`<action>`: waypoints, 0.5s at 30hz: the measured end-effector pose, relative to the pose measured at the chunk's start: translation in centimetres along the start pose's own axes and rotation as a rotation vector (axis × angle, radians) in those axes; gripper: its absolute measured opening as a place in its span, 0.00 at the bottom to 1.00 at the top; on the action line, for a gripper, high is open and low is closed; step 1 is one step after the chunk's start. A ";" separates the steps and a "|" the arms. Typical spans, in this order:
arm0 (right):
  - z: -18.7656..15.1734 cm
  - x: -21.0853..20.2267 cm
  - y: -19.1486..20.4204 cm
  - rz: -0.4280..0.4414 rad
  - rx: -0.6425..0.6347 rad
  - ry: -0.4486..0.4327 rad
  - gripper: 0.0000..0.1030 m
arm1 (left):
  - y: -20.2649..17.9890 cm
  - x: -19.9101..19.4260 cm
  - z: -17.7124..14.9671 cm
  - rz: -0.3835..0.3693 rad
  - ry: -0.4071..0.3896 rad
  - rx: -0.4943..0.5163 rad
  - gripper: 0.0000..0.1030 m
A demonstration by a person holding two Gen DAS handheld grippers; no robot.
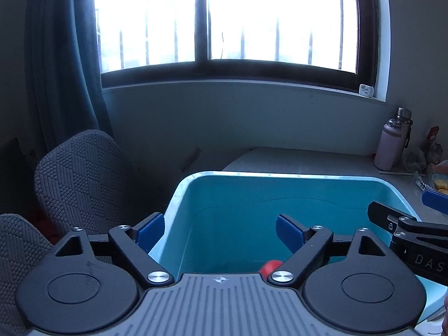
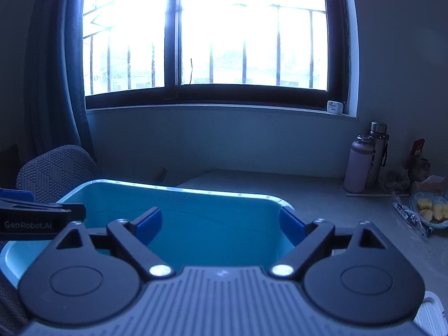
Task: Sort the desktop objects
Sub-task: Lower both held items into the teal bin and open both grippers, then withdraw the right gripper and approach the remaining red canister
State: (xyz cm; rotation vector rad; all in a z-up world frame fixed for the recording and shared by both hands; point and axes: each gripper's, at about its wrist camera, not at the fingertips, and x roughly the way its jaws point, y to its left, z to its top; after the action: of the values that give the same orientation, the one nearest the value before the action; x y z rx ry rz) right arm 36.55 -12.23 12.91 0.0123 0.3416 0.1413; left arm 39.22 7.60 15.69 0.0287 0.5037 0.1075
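Observation:
A light blue plastic bin [image 1: 280, 179] [image 2: 173, 189] stands on the desk right in front of both grippers. My left gripper [image 1: 219, 231] hangs open above the bin's left part, its left pad outside the wall, nothing between its blue pads. A red round object [image 1: 270, 267] lies low inside the bin, partly hidden by the gripper body. My right gripper [image 2: 221, 224] is open over the bin's right part, empty. Each gripper shows at the edge of the other's view: the right one [image 1: 414, 224] and the left one [image 2: 33, 218].
A pink bottle [image 2: 358, 165] and a steel flask [image 2: 378, 151] stand at the desk's back right. A plate of yellow food pieces [image 2: 429, 210] and a wrapped packet [image 2: 408, 215] lie at the right. A grey fabric chair [image 1: 81, 173] sits left of the desk, under a window.

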 end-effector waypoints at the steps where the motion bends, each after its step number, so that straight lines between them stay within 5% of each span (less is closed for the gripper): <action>1: 0.0 -0.3 0.0 0.001 0.004 -0.004 0.88 | 0.1 -0.6 -0.2 -0.002 -0.004 -0.001 0.86; 15: -2.2 -8.6 1.8 -0.044 0.022 -0.038 0.88 | 2.1 -9.4 -3.7 -0.029 -0.060 -0.010 0.86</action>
State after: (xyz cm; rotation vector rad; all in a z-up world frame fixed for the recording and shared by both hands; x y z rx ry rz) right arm 27.51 -11.64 13.78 0.0294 0.3057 0.0931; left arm 29.02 8.64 17.11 0.0149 0.4432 0.0802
